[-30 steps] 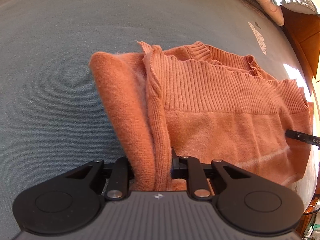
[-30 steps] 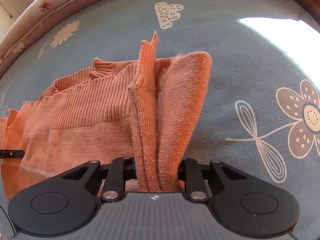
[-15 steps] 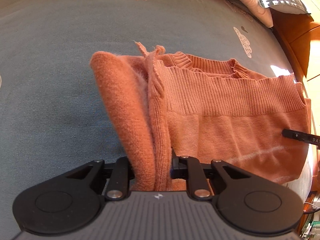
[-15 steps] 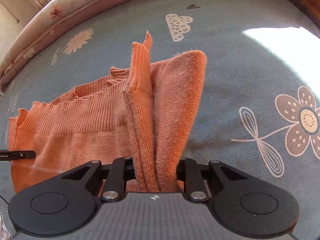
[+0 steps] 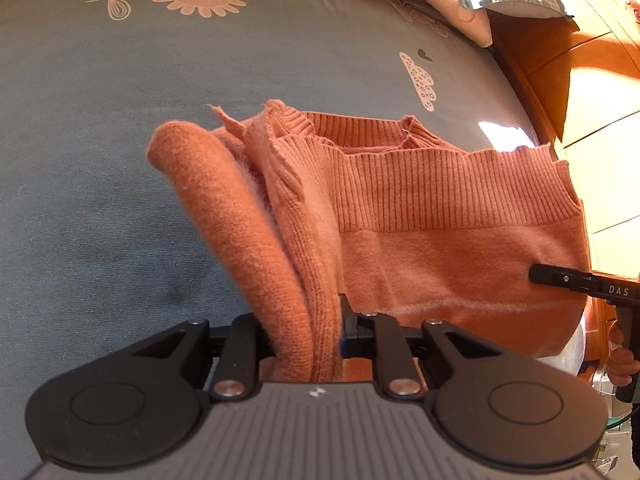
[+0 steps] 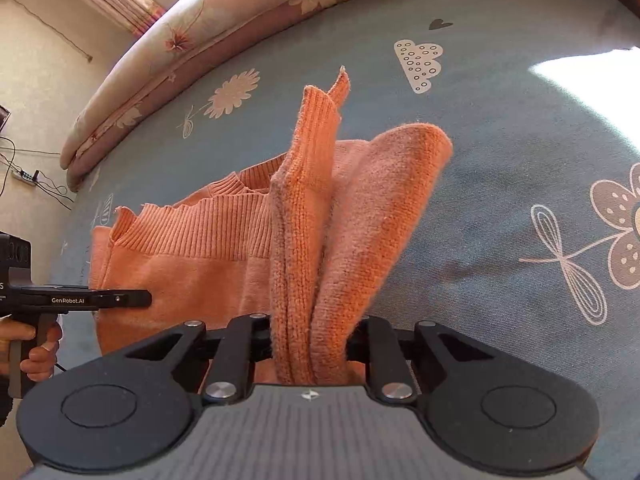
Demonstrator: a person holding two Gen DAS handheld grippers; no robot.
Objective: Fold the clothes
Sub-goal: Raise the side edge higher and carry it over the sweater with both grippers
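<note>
An orange knit sweater [image 5: 440, 240] hangs stretched between both grippers above a blue flower-print bed sheet [image 5: 100, 140], its ribbed hem toward 12 o'clock. The left gripper [image 5: 304, 332] is clamped tight on a bunched fold at 6 o'clock. The right gripper [image 6: 312, 336] likewise pinches thick folded layers; a quilt [image 6: 192, 40] lies at 11 o'clock.
</note>
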